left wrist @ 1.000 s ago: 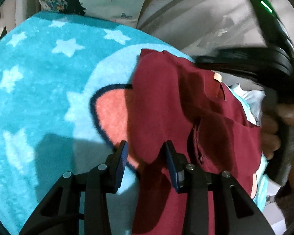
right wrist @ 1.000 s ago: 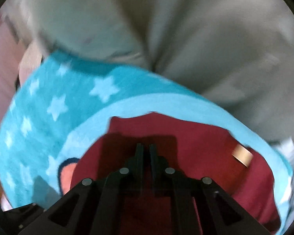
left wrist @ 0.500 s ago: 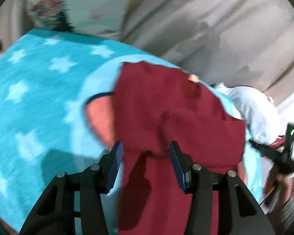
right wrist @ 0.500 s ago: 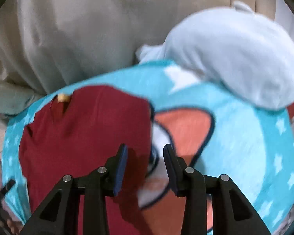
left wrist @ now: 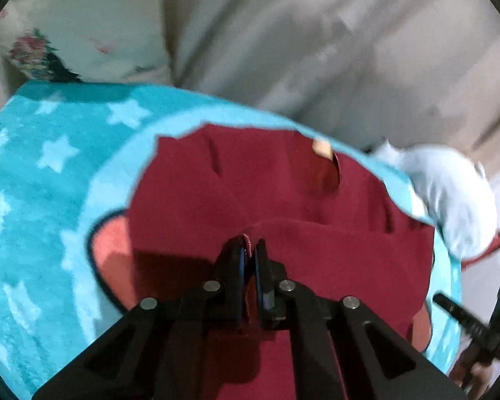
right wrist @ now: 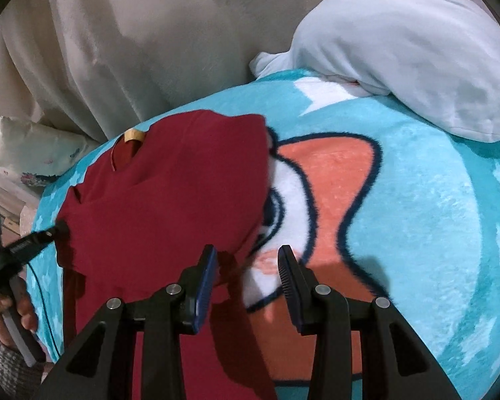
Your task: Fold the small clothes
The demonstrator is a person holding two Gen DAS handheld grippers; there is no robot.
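Observation:
A small dark red shirt (left wrist: 256, 186) with a tan neck label lies on a turquoise star-print blanket (left wrist: 43, 180). My left gripper (left wrist: 249, 253) is shut on a folded edge of the red shirt, with a bit of the hem showing between its pads. In the right wrist view the red shirt (right wrist: 170, 206) lies at left on the blanket (right wrist: 416, 200). My right gripper (right wrist: 248, 260) is open and empty, just off the shirt's right edge, above the blanket's orange cartoon patch. The left gripper's body shows at the far left of the right wrist view.
A pale blue plush pillow (right wrist: 400, 43) rests on the blanket's far right. Beige draped fabric (right wrist: 116, 33) hangs behind. A floral-print cushion (left wrist: 66, 33) lies at the far left.
My left gripper has closed on the shirt's edge; it was open half a second ago. My right gripper opened and swung off to the shirt's right side.

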